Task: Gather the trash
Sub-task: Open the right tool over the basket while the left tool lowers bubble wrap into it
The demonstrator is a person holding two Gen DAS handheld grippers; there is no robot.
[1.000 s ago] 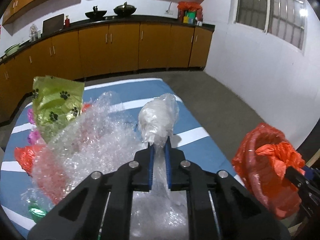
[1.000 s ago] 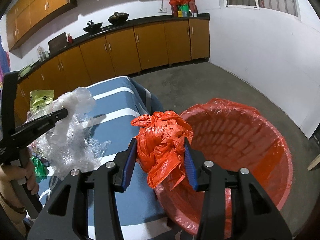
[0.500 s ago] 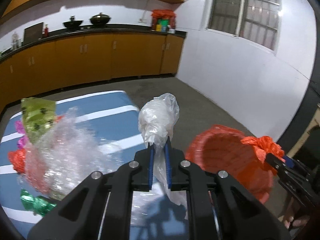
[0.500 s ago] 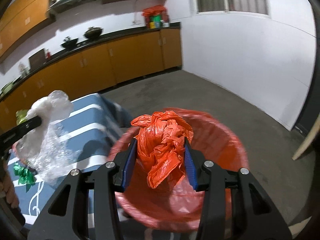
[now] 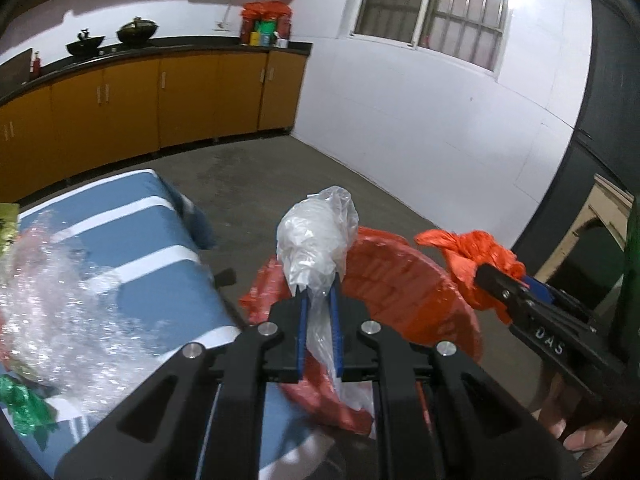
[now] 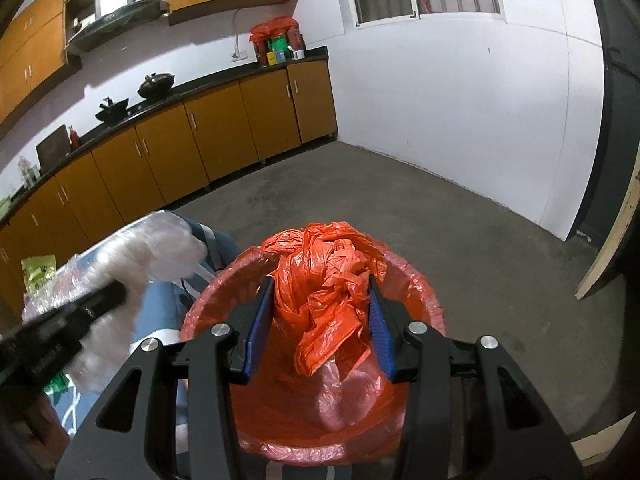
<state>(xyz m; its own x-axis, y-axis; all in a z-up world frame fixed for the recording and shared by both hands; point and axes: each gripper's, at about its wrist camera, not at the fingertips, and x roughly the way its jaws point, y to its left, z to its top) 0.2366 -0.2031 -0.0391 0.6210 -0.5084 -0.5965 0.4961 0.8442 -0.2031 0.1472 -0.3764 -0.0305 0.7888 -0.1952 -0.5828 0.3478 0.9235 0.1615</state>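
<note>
Two claws grip trash: the left claw (image 5: 319, 312) pinches a clear plastic bag (image 5: 316, 240), the right claw (image 6: 319, 328) a crumpled orange bag (image 6: 326, 280). Both look light, soft and slippery; the bunched middle seems safest

Crinkled glossy orange plastic bag (image 6: 328, 292), thin translucent clear plastic bag (image 5: 316, 240), matt rough concrete floor (image 6: 400, 208), smooth wooden cabinets (image 6: 224, 136)

The left gripper (image 5: 318, 312) was angled downward, its blue pads drawn almost together — pinched on a clear plastic bag (image 5: 316, 236). The right gripper (image 6: 322, 324) was likewise tilted downward, its jaws set partway apart and pressed against both sides of a crumpled orange bag (image 6: 324, 288). Fingers (image 5: 580, 436) of the hand were glimpsed beneath the right gripper's body.
</note>
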